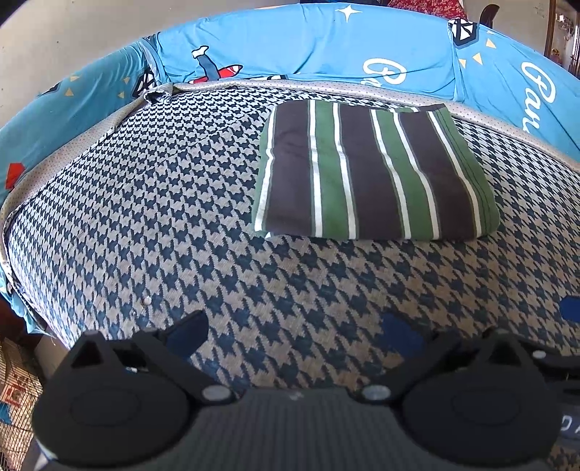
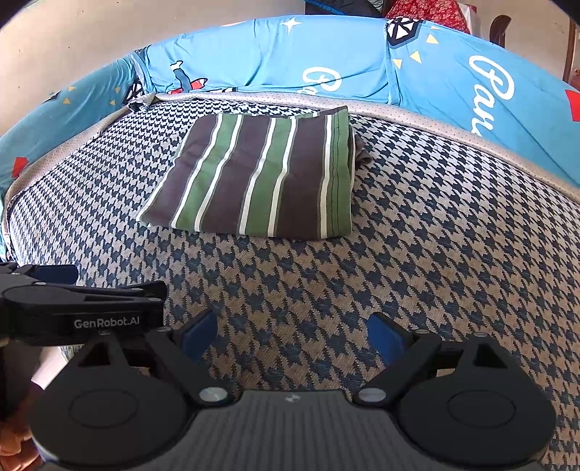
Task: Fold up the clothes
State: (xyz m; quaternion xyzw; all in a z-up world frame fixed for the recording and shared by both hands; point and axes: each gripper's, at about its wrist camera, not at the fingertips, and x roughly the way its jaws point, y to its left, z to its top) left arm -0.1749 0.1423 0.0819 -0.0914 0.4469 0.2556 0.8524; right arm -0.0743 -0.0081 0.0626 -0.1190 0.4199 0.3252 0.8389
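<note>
A folded garment (image 1: 373, 170) with dark brown, green and white stripes lies flat on the houndstooth seat cushion (image 1: 145, 217), near the backrest. The right wrist view shows the same garment (image 2: 257, 177), a bit of dark cloth sticking out at its right edge. My left gripper (image 1: 293, 337) hovers over the cushion's near part, jaws wide apart, nothing between its blue pads (image 1: 402, 337). My right gripper (image 2: 291, 337) also stands open and empty above the cushion, well short of the garment. The left gripper's black body (image 2: 83, 308) shows at the left of the right wrist view.
A blue printed cover (image 1: 308, 43) with white lettering and cartoon figures wraps the sofa's backrest and left arm (image 1: 54, 119). A cream wall (image 1: 72, 29) rises behind. Beyond the cushion's left edge the floor area (image 1: 14, 380) holds clutter.
</note>
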